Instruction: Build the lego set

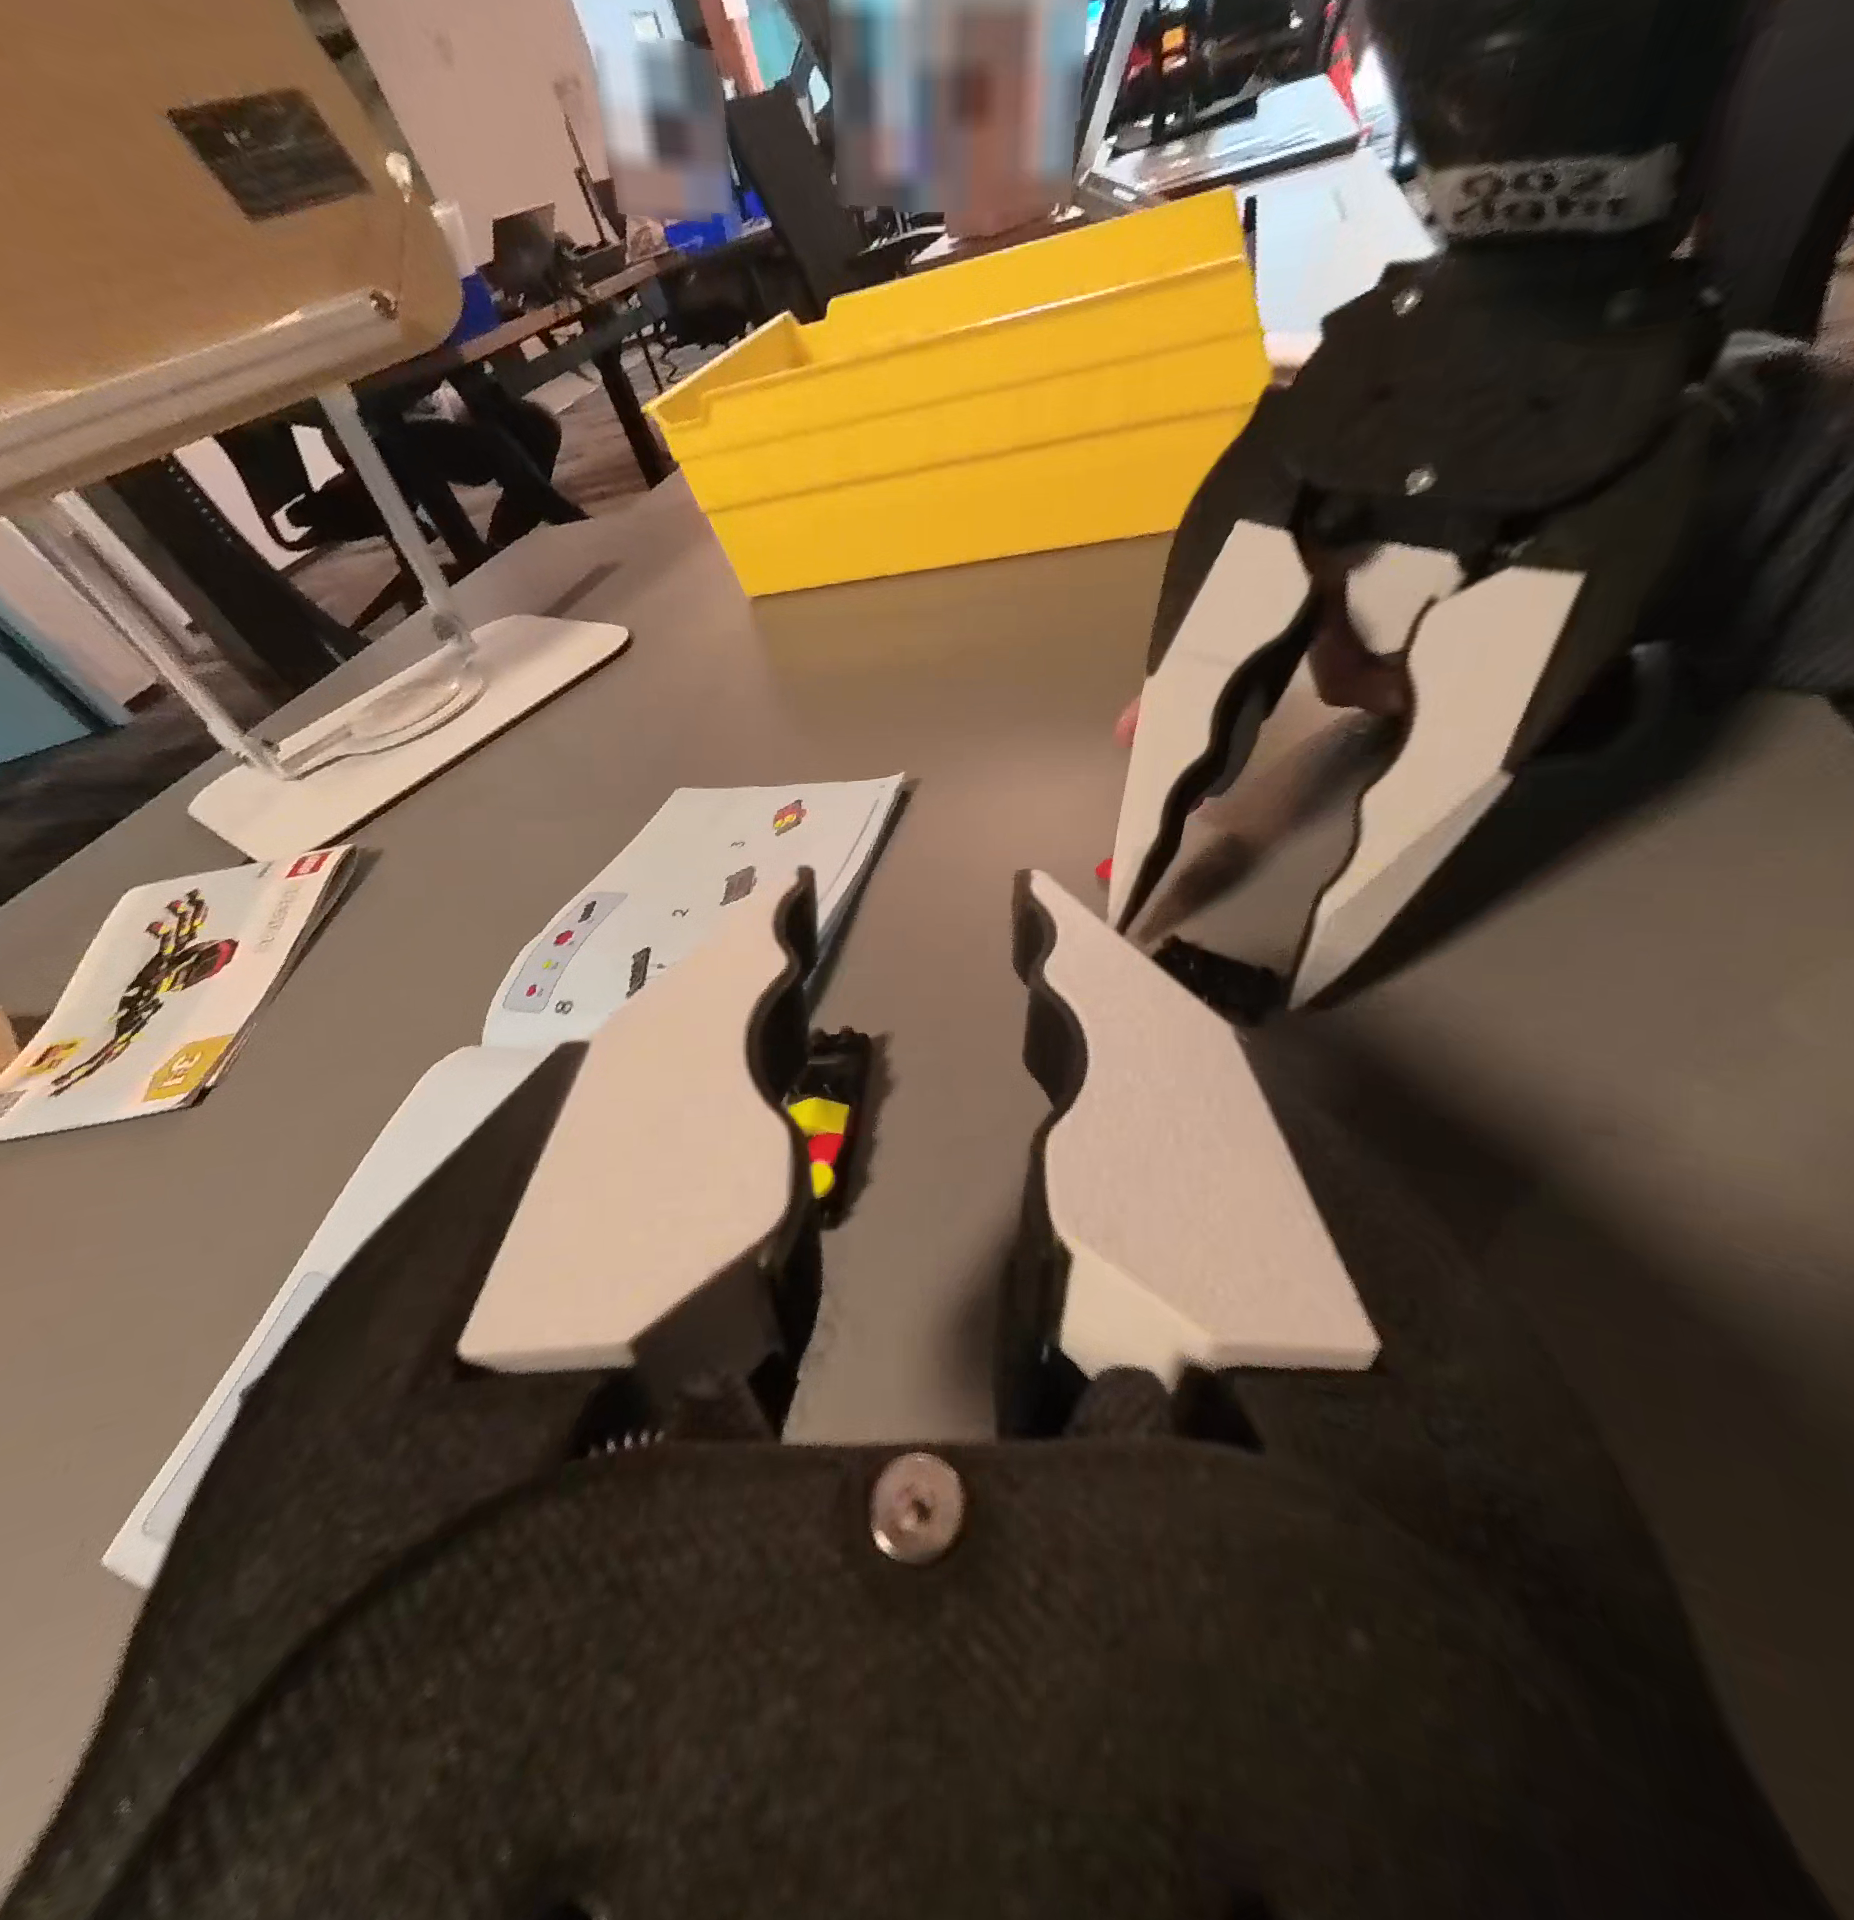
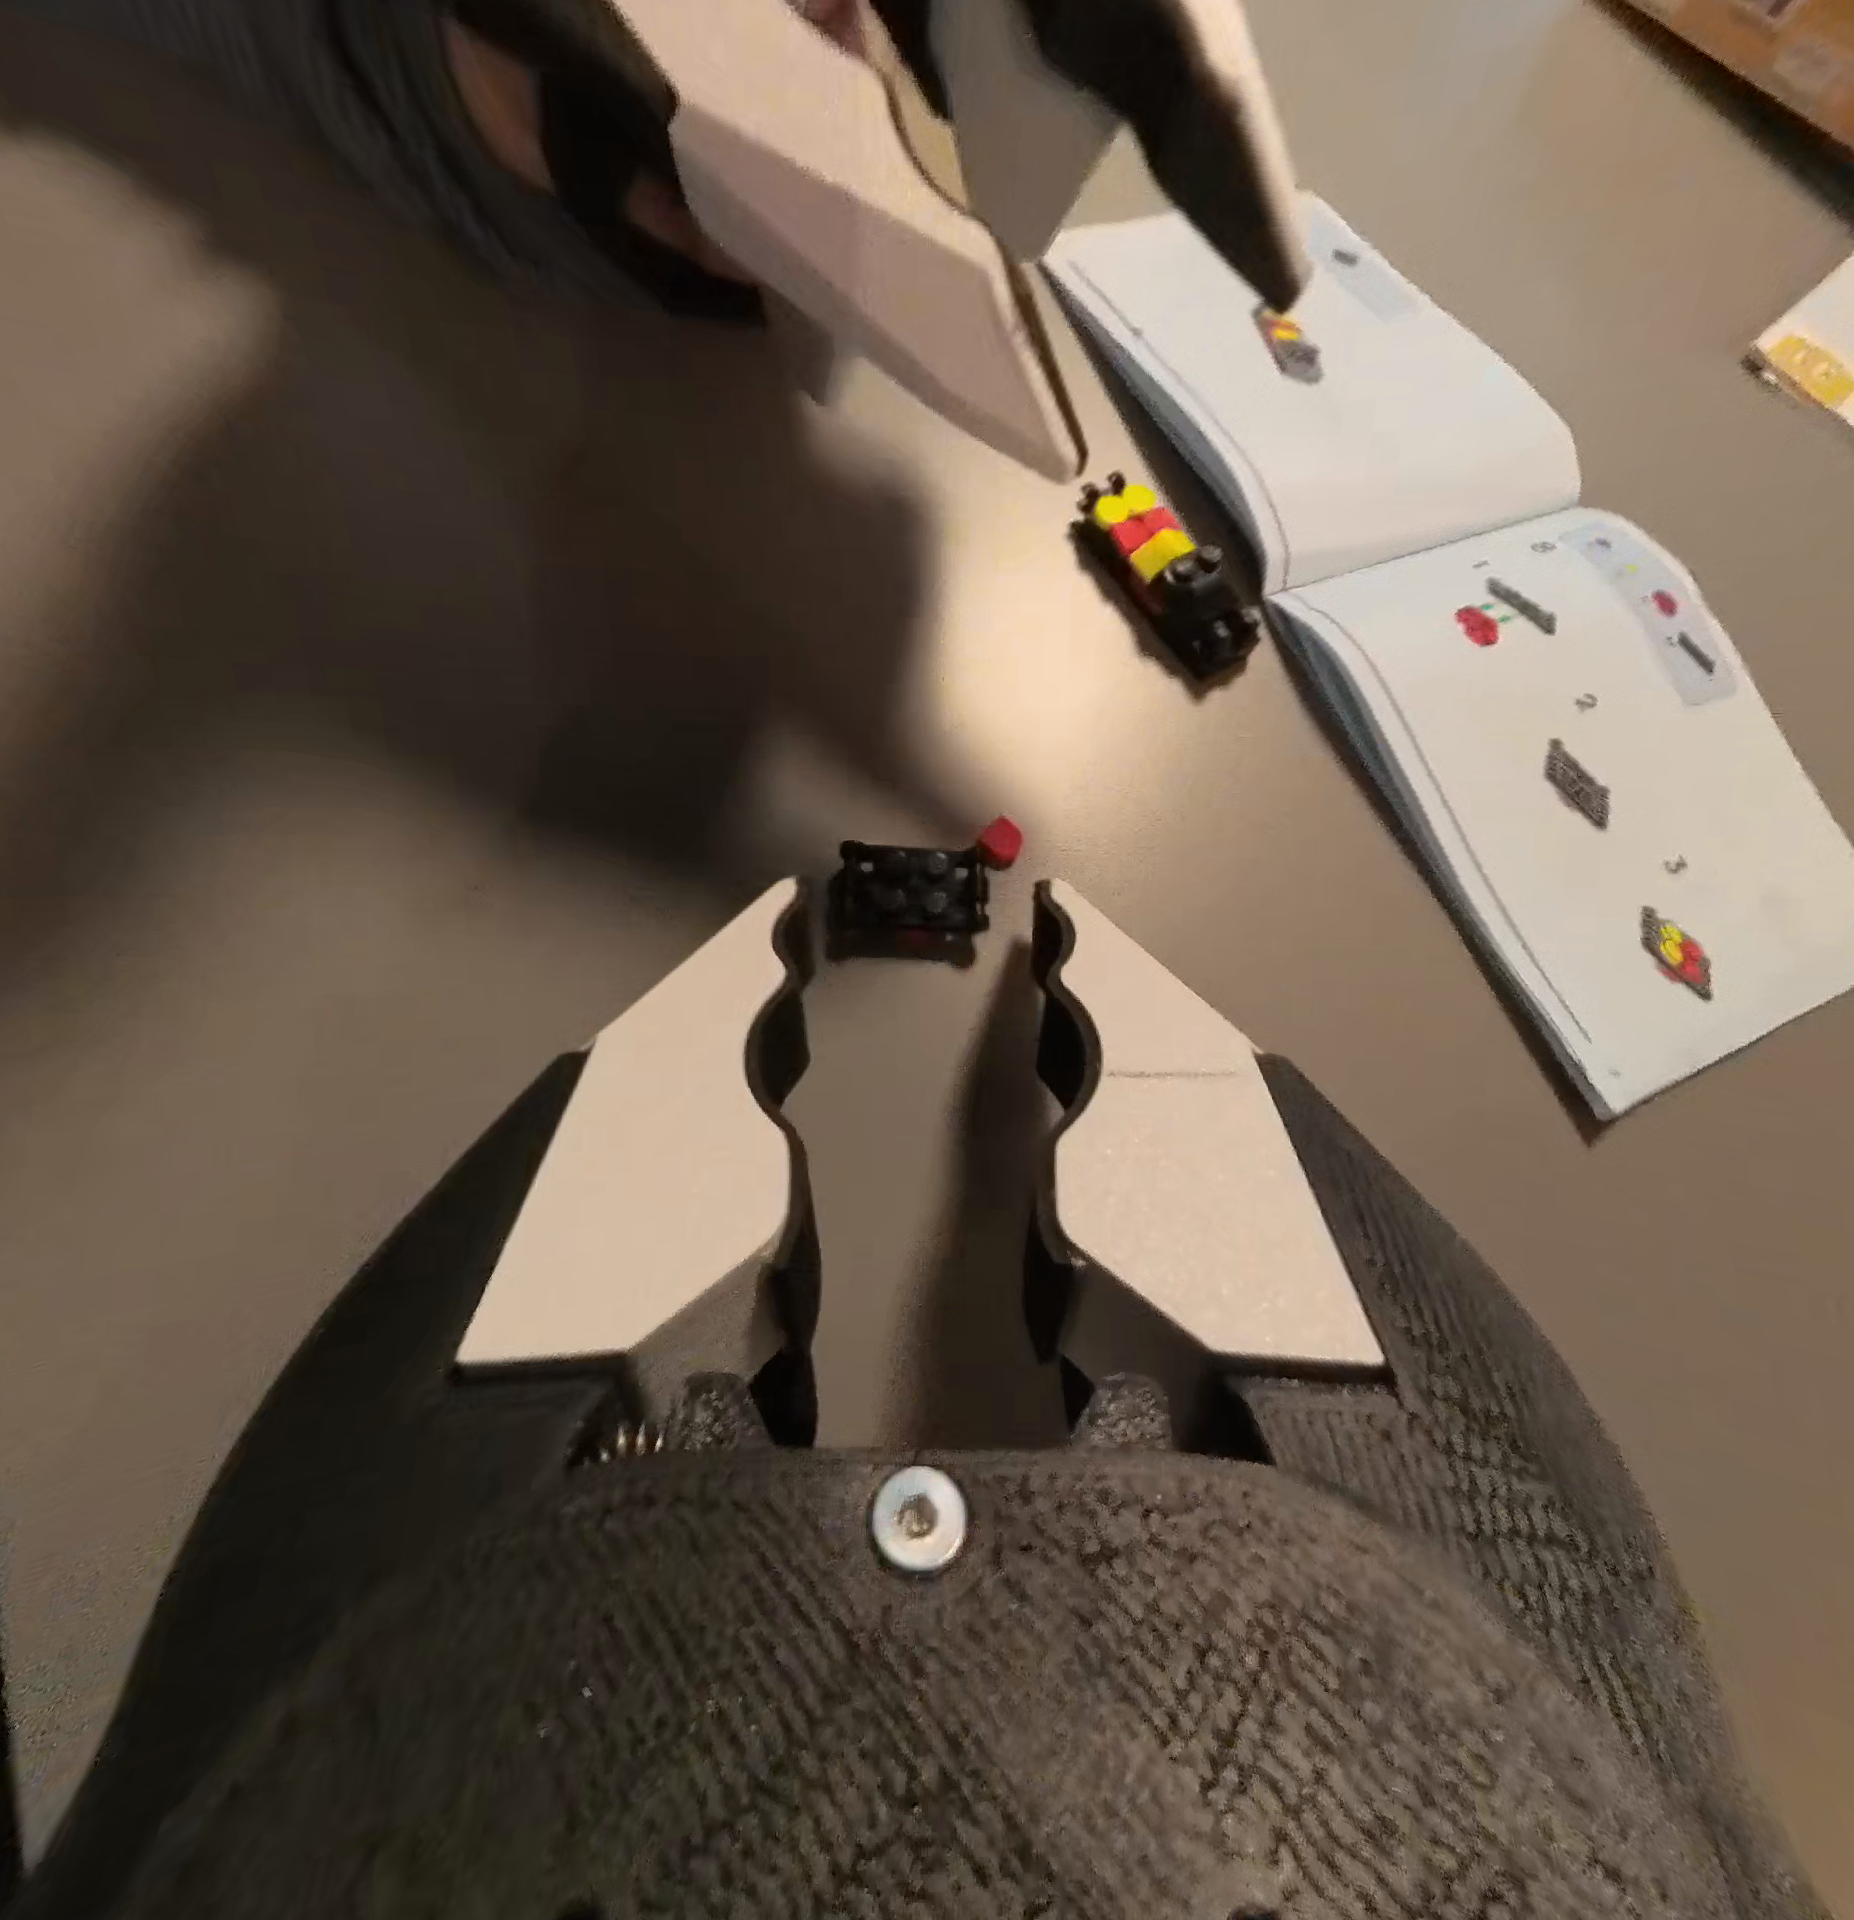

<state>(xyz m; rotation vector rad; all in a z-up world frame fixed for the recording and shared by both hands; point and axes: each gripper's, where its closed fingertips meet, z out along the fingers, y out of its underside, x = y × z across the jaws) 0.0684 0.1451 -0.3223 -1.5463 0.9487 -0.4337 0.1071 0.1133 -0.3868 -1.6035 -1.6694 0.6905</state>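
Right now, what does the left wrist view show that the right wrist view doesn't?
Only the left wrist view shows the yellow bin, the stand and the closed booklet. Only the right wrist view clearly shows the small red piece beside the black block. Both show the open booklet, the black, red and yellow piece, and both open grippers, left gripper and right gripper.
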